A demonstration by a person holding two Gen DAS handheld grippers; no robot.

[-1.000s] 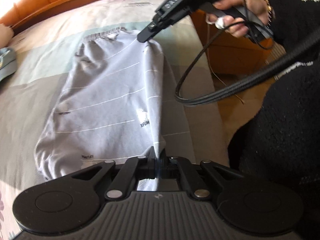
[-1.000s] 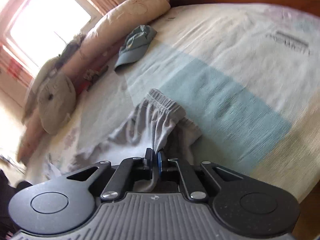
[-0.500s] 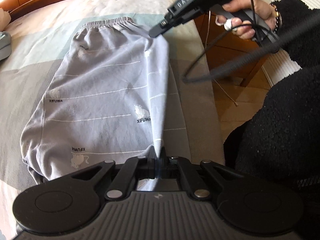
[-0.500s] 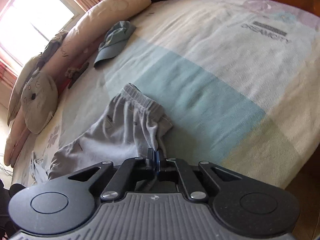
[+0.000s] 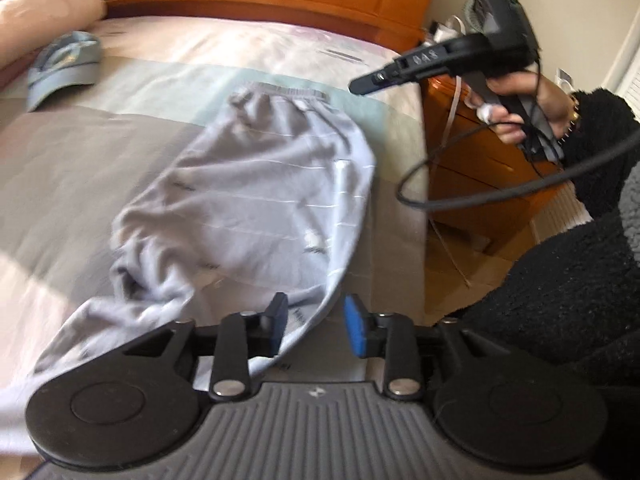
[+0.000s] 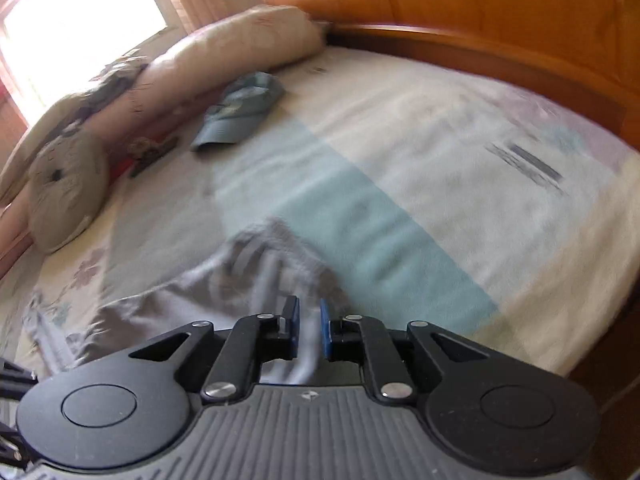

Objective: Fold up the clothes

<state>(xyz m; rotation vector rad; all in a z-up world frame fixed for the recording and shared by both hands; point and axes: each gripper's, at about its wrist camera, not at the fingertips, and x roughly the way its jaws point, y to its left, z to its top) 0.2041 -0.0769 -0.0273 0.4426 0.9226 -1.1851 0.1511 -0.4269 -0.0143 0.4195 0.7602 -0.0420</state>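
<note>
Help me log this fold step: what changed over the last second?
Both grippers let go: the left gripper and right gripper, each shut on the grey pants' edge before, now stand open, and the right has lifted clear. The pants dropped slack onto the bed. The blue cap stayed put.

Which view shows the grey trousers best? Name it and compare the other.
The left wrist view: the grey trousers lie nearly whole on the bed, waistband to crumpled leg end. The right wrist view shows only a blurred waistband end beyond the open jaws.
</note>
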